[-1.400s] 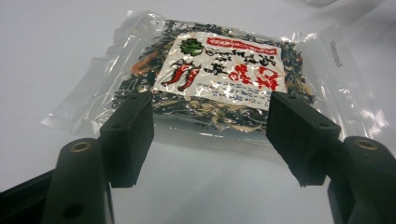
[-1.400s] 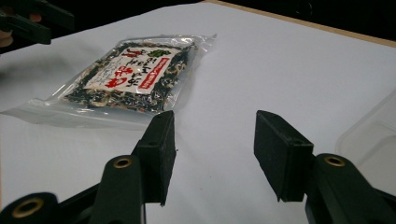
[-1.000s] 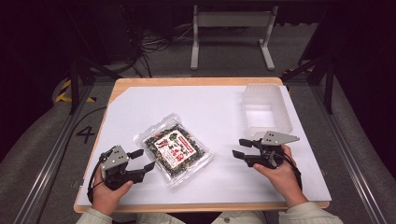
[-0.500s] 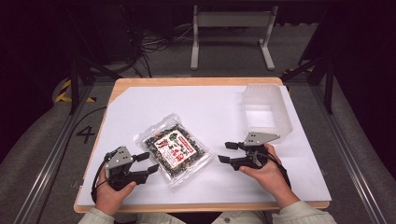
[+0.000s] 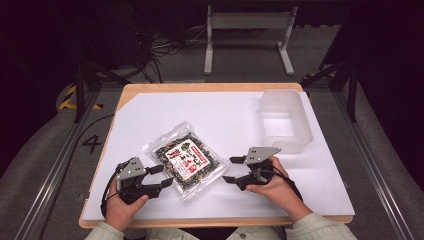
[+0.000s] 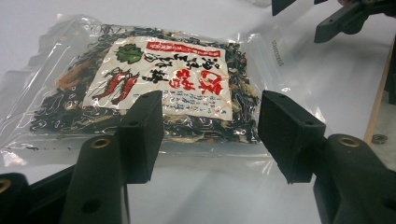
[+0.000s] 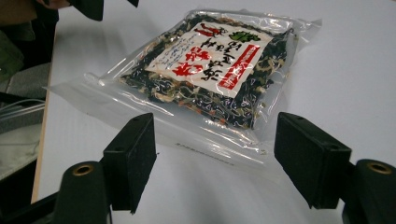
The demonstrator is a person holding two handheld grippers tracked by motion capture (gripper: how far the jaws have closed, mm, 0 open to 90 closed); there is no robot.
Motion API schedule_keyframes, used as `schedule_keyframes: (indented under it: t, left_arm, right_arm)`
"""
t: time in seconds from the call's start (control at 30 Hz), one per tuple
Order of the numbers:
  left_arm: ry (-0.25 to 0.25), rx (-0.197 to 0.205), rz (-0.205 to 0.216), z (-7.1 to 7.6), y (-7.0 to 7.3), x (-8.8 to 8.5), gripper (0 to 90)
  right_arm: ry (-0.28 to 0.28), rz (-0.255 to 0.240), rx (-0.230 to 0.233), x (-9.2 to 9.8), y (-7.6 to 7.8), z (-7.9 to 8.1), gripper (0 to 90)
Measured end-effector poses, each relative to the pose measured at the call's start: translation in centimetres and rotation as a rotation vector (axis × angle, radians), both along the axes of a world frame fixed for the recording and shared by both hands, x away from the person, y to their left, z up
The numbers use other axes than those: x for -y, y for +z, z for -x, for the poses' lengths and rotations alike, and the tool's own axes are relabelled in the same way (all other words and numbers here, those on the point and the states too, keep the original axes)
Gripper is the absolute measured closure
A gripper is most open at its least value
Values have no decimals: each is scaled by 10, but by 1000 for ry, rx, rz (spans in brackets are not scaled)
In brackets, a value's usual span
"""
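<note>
Packet: the clear packet of dried food (image 5: pixel 186 160) lies flat on the white table (image 5: pixel 230 115), near its front edge and between my two grippers; I see it close up from the left gripper view (image 6: pixel 154 88) and the right gripper view (image 7: pixel 210 65).
Left gripper: my left gripper (image 5: pixel 161 176) sits just beside the packet's near-left edge, jaws apart, nothing between them.
Right gripper: my right gripper (image 5: pixel 233 170) sits just beside the packet's right corner, jaws apart and holding nothing.
Bin: a clear plastic bin (image 5: pixel 284 121) stands empty at the far right of the table, well apart from the packet.
Risk, thin edge: the sealed border lies flat against the table, so I judge a jaw may slide over it instead of under.
Risk, slip: the film looks glossy; a pinch on the border alone may let the filled middle sag and pull free.
Risk, shove: closing in from both sides could push the packet or buckle it.
Risk, tear: a hard pinch on the film might puncture it.
</note>
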State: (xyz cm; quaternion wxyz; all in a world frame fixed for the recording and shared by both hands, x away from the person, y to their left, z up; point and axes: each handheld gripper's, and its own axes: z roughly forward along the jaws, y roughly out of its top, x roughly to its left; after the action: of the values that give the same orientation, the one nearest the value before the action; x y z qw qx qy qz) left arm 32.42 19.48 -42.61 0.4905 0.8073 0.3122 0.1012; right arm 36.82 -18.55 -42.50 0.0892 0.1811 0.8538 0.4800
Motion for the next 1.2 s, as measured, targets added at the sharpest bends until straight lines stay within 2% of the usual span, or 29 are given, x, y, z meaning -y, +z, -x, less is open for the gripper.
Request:
schedule_keyframes:
  t: [0.1, 0.23, 0.33, 0.43, 0.6, 1.03, 1.2]
  left_arm:
    - [-15, -8, 9, 0, 0, -1, 415]
    - [0, -20, 6, 0, -1, -3, 413]
    - [3, -14, 2, -1, -2, -5, 411]
    - [8, -32, 0, -1, -3, -4, 409]
    - [29, -42, -31, -5, -8, -4, 419]
    - [34, -62, -43, -11, -12, -4, 429]
    - [46, -91, -40, -14, -16, -5, 438]
  right_arm:
    - [6, 30, 6, -2, -3, -1, 294]
    - [-3, 61, 6, -2, -8, -4, 294]
    - [-18, 63, 5, -1, -9, -6, 288]
    - [-36, 54, -19, 2, -11, -10, 287]
    - [-36, 63, -43, 3, -14, -10, 286]
    - [-37, 107, -21, 1, -22, -13, 270]
    - [-39, 119, -9, -1, -23, -15, 279]
